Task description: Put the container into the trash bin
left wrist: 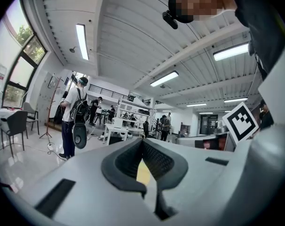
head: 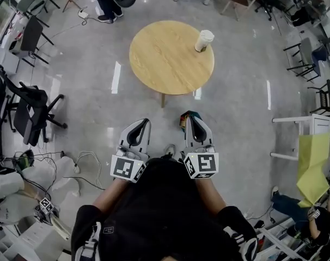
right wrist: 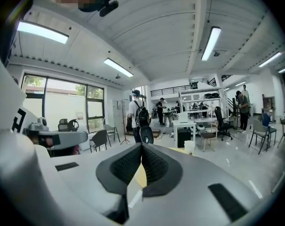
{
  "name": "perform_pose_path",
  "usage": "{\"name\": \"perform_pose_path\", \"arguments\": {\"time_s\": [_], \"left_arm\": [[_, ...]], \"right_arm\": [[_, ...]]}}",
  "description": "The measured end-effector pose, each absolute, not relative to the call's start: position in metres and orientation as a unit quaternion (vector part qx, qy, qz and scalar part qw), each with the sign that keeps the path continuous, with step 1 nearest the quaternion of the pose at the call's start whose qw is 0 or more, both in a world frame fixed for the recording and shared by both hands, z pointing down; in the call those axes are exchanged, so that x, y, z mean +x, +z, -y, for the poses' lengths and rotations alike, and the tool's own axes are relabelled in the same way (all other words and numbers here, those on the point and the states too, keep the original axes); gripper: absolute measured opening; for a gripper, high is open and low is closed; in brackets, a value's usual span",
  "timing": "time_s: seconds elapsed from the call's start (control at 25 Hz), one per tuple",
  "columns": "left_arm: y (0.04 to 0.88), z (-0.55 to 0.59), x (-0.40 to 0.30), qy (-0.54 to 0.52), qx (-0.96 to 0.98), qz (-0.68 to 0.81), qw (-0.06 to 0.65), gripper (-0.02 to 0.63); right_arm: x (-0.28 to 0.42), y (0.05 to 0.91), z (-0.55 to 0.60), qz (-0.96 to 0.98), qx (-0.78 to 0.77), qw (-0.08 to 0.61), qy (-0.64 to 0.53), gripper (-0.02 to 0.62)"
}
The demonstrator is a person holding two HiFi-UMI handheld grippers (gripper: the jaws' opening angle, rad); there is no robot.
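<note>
Your left gripper [head: 145,123] is squeezed closed, and there is nothing in it. Your right gripper [head: 188,118] is squeezed closed too, and it holds nothing. They sit side by side in front of your body and point at the round wooden table [head: 154,64]. The container [head: 203,41] is a white cup. It stands up straight on the far right part of the table, near the edge and well apart from both grippers. A person [head: 104,3] stands on the floor past the table.

Right gripper [right wrist: 141,146], jaws together, faces a likely container [right wrist: 189,147].
</note>
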State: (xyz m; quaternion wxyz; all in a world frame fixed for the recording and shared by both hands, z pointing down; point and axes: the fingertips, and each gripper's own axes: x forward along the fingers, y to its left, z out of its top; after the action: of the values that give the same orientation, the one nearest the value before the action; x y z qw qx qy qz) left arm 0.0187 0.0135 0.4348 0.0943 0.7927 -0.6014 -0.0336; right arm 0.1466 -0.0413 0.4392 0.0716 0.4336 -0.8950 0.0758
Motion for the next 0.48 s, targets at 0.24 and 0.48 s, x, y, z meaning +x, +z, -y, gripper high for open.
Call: {"name": "perform_pose_path", "arguments": {"time_s": [0.24, 0.48], "left_arm": [[0.435, -0.026, 0.000, -0.040, 0.786, 0.610, 0.095, 0.009], [0.437, -0.030, -0.011, -0.041, 0.781, 0.616, 0.094, 0.009]], "right_arm": [[0.120, 0.434, 0.019, 0.904, 0.414, 0.072, 0.074, 0.026], [0.110, 0.441, 0.013, 0.907, 0.407, 0.080, 0.076, 0.026]]}}
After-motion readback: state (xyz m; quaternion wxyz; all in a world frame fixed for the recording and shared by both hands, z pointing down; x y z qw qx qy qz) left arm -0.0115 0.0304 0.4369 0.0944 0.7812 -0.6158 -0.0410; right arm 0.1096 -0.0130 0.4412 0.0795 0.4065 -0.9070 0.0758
